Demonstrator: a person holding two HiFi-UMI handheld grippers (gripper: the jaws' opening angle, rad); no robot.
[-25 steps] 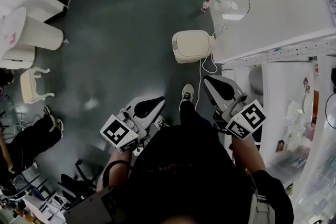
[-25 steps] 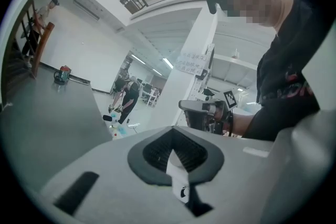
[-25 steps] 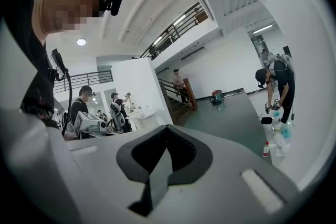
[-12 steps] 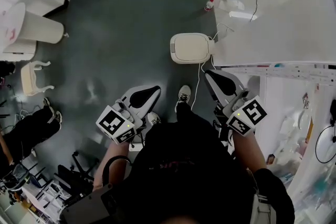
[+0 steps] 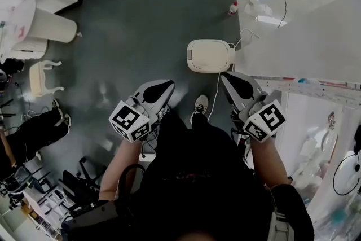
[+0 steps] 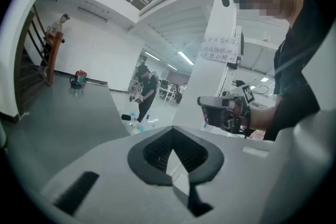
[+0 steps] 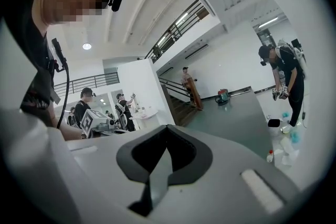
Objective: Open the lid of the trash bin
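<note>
The trash bin (image 5: pixel 210 56) is white and squarish, seen from above on the grey floor with its lid down. It stands beside the corner of a white table. My left gripper (image 5: pixel 163 86) is held low and to the left of the bin, shut with nothing in it. My right gripper (image 5: pixel 230 78) is just below the bin's right side, also shut and empty. Neither touches the bin. In the left gripper view the left gripper (image 6: pixel 172 134) points across the room at about level, and the right gripper (image 7: pixel 167 132) does the same in its own view. The bin is in neither gripper view.
A white table (image 5: pixel 304 36) fills the right side, with a cable (image 5: pixel 216 83) hanging by the bin. Bottles and litter (image 5: pixel 233 8) lie on the floor beyond. At the left are a white cylinder (image 5: pixel 51 25), a small chair (image 5: pixel 44 77) and a seated person's legs (image 5: pixel 34 134).
Both grippers have moved forward toward the bin, and the gap to it has shrunk. The person has stepped forward. The jaws and the bin's lid look unchanged.
</note>
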